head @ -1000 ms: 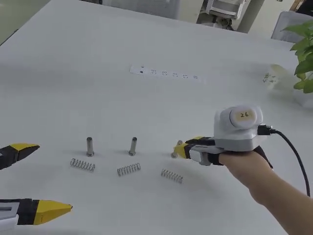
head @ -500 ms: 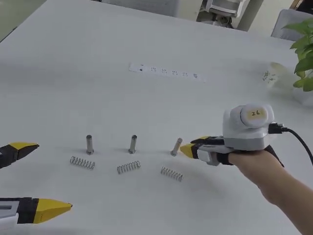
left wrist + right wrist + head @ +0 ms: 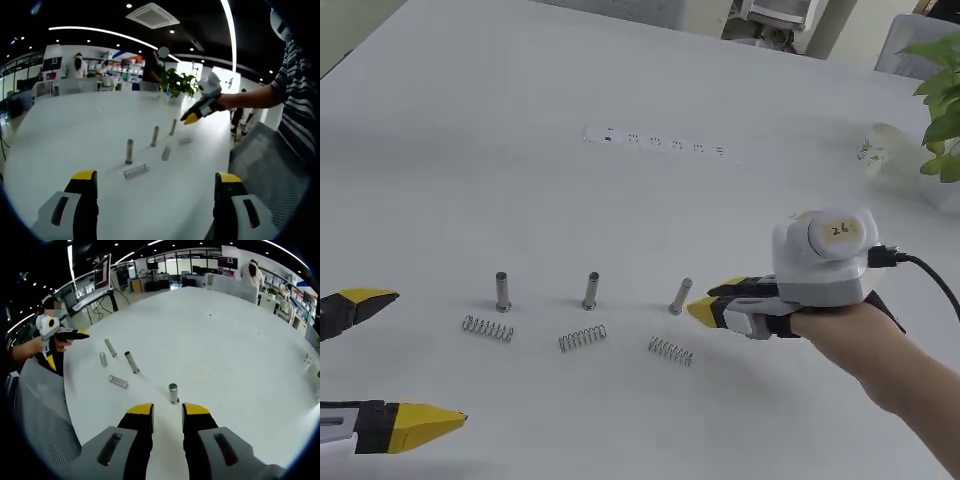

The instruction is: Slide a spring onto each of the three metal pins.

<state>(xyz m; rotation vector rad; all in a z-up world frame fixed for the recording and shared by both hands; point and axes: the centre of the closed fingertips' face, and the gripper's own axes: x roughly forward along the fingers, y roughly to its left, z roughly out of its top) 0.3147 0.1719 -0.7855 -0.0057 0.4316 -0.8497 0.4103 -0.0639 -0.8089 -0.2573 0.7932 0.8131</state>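
Right gripper (image 3: 698, 310) is easing back from the right pin (image 3: 682, 297), fingers (image 3: 141, 412) slightly parted, empty. Left gripper (image 3: 430, 358) is hovering, spread wide. 3 springs (image 3: 582, 338) are lying on the desk (image 3: 620, 80) before bare pins (image 3: 591, 290); fitting is apparently not yet begun, next likely calling for closing on 1 spring.

White table (image 3: 500, 100), power strip (image 3: 655, 146), leafy plant (image 3: 942, 110) at far right
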